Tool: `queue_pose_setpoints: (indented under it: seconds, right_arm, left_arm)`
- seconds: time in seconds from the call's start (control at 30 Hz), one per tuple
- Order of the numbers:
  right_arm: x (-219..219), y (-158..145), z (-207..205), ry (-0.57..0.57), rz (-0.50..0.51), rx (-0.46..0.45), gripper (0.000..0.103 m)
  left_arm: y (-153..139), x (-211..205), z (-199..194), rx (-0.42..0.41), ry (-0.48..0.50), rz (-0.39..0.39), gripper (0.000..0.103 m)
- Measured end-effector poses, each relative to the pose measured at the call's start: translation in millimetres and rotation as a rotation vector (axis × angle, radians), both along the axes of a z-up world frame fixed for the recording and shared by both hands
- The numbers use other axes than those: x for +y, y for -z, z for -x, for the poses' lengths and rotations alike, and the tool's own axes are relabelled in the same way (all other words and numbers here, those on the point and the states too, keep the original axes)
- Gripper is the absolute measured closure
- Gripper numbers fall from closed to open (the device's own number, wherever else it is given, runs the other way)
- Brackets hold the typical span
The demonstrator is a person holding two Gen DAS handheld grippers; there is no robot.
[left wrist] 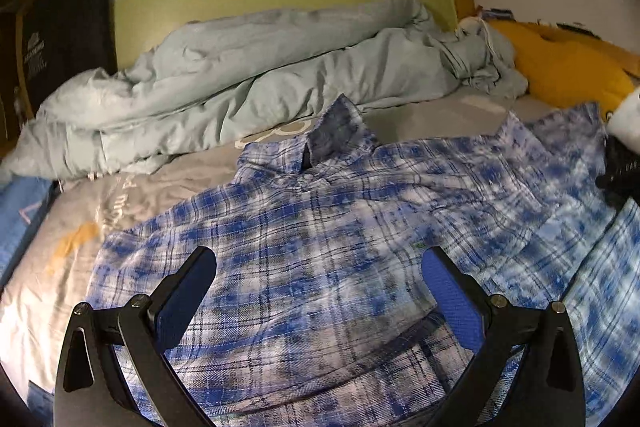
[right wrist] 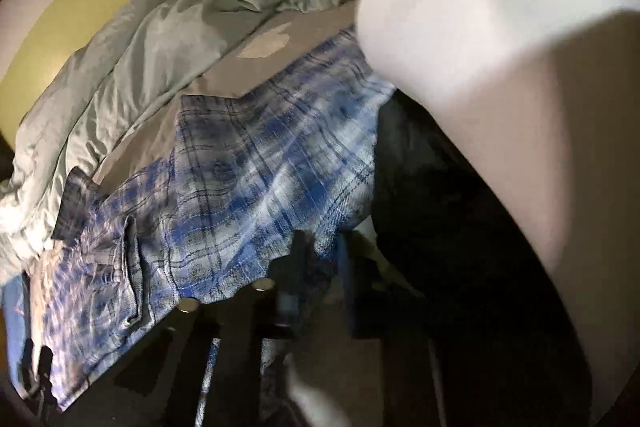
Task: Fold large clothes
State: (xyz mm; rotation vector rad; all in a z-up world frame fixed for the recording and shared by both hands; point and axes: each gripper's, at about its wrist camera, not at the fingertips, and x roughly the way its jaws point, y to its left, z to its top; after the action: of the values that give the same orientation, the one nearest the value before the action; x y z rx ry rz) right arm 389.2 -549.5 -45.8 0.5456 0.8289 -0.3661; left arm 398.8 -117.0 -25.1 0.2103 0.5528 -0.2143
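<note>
A blue and white plaid shirt [left wrist: 340, 227] lies spread on the bed, collar [left wrist: 336, 135] toward the far side. My left gripper [left wrist: 320, 267] is open and empty, its two fingers [left wrist: 192, 287] hovering just above the shirt's middle. In the right wrist view the shirt [right wrist: 240, 179] runs diagonally, its sleeve lifted. My right gripper [right wrist: 320, 243] is dark and blurred; its jaws look closed on the edge of the plaid sleeve. The right gripper's body [left wrist: 620, 167] shows at the right edge of the left wrist view.
A crumpled pale blue duvet [left wrist: 240, 75] lies along the far side of the bed against a green and white wall. A yellow pillow [left wrist: 568, 67] sits at the far right. The grey sheet [left wrist: 120, 195] shows to the left. A white sleeve [right wrist: 500, 27] fills the right wrist view's upper right.
</note>
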Motion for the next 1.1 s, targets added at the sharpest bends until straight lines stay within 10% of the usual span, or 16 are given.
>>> queue_pose_setpoints:
  seconds: [0.37, 0.6, 0.67, 0.73, 1.1]
  right_arm:
    - [36, -60, 18, -0.202, 0.0, -0.244, 0.1]
    - [112, -49, 0, -0.455, 0.072, -0.082, 0.097]
    - [111, -49, 0, -0.385, 0.116, -0.089, 0.09]
    - [96, -57, 7, -0.296, 0.091, -0.151, 0.052]
    - [12, -34, 18, 0.122, -0.132, -0.092, 0.052]
  left_arm:
    - [3, 9, -10, 0.039, -0.073, 0.009, 0.0]
    - [-3, 48, -20, 0.074, -0.179, 0.156, 0.0]
    - [-6, 55, -20, 0.067, -0.198, 0.172, 0.0]
    - [-7, 60, -20, 0.074, -0.202, 0.204, 0.0]
    - [-6, 65, -23, 0.096, -0.205, 0.237, 0.0]
